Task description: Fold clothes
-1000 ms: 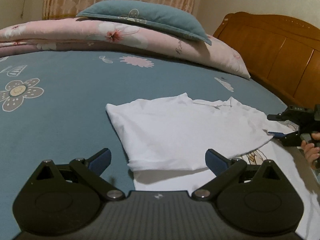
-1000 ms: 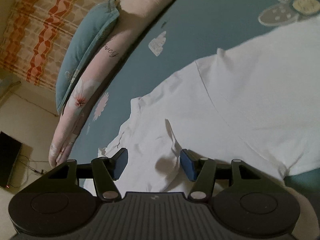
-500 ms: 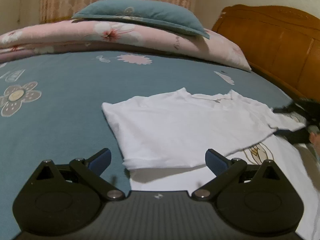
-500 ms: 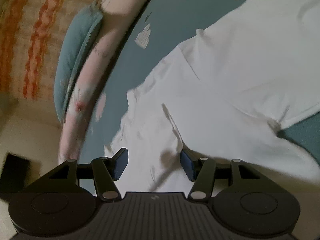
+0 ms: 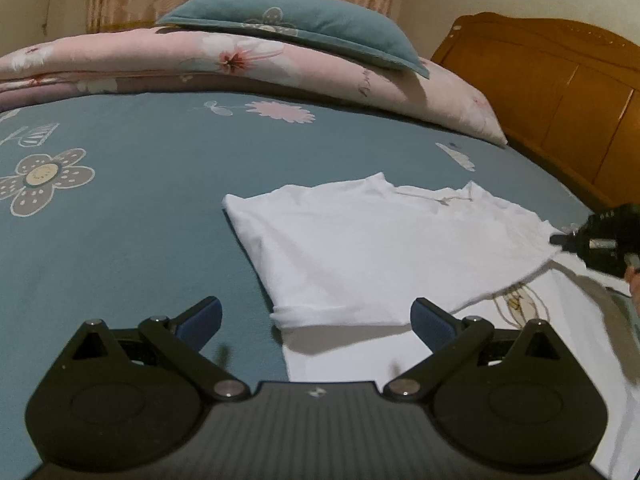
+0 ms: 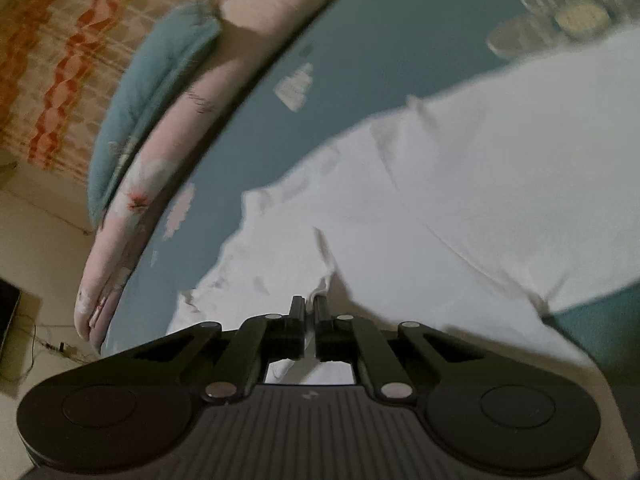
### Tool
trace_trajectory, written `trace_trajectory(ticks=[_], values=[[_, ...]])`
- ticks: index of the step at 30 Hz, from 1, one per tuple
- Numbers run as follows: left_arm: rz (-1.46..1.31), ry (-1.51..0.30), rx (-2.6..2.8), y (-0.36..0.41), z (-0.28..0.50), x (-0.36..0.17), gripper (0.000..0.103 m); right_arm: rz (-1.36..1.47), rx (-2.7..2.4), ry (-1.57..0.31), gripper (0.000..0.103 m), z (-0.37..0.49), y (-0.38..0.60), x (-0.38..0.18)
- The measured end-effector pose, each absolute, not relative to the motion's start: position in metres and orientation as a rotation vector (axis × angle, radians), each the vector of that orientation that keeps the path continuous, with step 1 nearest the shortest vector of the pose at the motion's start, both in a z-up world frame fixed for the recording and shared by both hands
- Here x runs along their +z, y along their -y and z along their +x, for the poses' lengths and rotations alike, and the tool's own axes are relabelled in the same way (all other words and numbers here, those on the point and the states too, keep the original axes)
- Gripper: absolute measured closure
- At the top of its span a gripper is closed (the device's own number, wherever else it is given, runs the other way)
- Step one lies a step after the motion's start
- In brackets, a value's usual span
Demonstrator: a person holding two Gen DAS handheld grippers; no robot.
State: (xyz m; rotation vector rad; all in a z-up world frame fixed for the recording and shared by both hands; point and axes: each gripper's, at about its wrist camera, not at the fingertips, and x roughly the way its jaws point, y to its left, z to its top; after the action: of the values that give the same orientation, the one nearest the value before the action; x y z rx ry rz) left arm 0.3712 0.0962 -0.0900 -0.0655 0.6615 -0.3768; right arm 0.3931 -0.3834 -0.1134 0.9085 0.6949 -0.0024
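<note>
Fingers (image 6: pixel 298 312) on your right gripper (image 6: pixel 309 314) just snapped onto the white shirt (image 6: pixel 460 200) (no readable writing); left gripper (image 5: pixel 316 322) gapes empty.

- The left gripper (image 5: pixel 316 320) hangs with its blue-padded fingers (image 5: pixel 200 318) spread wide and nothing between them.
- The right gripper (image 6: pixel 308 308) has just been closing; its jaws now pinch a fold of white cloth.
- Seen from the left wrist, the right gripper (image 5: pixel 600 240) is blurred at the frame's right edge.
</note>
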Motion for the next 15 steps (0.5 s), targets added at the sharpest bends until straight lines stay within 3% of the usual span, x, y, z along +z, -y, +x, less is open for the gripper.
trace_trajectory(ticks=[6,15], values=[[-0.015,-0.678,-0.413,-0.082,0.371,-0.092,0.003,0.77,-0.034,-0.677,0.098,0.39,0.382,-0.09],[-0.039,-0.688,-0.384,-0.086,0.373,-0.093,0.003,0.644,-0.11,-0.757,0.098,0.382,0.376,-0.103]])
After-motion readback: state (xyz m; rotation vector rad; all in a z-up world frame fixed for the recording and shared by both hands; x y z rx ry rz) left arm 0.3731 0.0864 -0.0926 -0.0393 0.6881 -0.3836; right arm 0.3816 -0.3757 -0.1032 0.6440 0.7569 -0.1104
